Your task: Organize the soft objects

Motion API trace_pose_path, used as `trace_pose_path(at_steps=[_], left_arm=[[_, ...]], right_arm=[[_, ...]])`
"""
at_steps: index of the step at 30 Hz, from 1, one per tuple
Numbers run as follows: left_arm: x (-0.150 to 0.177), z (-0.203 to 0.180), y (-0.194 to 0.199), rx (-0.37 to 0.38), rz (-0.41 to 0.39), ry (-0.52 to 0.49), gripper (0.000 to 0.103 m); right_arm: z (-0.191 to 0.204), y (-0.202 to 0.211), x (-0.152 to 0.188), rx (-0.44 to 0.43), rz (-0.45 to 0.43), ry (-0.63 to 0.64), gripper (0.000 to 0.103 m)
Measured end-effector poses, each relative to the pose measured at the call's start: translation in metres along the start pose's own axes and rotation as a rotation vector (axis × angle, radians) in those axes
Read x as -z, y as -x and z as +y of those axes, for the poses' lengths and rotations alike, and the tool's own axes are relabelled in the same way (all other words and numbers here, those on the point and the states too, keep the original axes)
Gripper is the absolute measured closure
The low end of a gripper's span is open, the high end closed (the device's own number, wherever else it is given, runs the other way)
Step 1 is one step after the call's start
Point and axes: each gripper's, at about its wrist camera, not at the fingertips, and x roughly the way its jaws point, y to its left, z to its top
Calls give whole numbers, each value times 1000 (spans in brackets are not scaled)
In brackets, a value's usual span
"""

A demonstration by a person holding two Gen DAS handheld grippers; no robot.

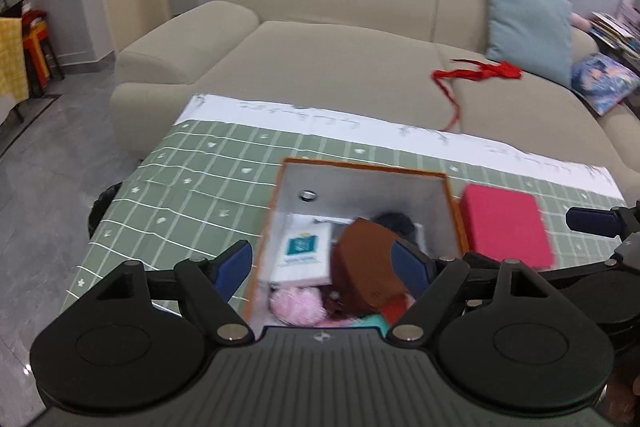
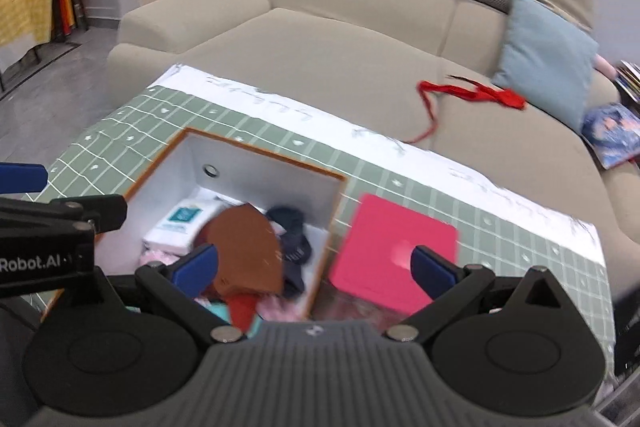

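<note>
Left wrist view: the tabletop under a green checked cloth has bare room left of the orange-rimmed box, up to its far white edge by the sofa. The box holds a tissue pack, a pink fluffy ball and a brown cloth. A pink foam block lies just right of it. The left gripper hangs above the box, fingers wide apart, empty. The right gripper, straddling the box wall, is likewise spread and empty.
</note>
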Motion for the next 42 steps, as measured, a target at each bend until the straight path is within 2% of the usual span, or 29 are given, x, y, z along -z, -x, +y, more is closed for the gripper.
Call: trace_pose_path(at_steps=[3,8,12,14,16,21,26,32,35,42], left_arm=[[8,-18,13,28,-20,-21,10],[23,-40,30,101,-67,-42,10],[37,-56,37,144,-155,-81,10],[45,-59,37,217,-180,-57,10],[53,-64,32,260,-165,-53,10],[81,-84,15,193,-162,-146,10],[98,-94,-6,173,-142,-209,10],[109,-93,-8,189,-191,-207,10],[109,-91,-10,177,-191,-199,10],[106,-81,-16,182,-148,-160,10]], right_arm=[[-19,16,16,10,1,-45,3],[-45,43,45,85,-40,-96,3],[-60,58,70,80,-94,-127,3],[-67,62,85,79,-109,-168,3],[-73,63,98,75,-121,-196,3],[-83,51,126,148,-128,-244,3],[-89,37,142,143,-110,-320,3],[-82,29,151,149,-116,-309,3],[-82,28,155,148,-115,-323,3],[-79,25,156,210,-116,-289,3]])
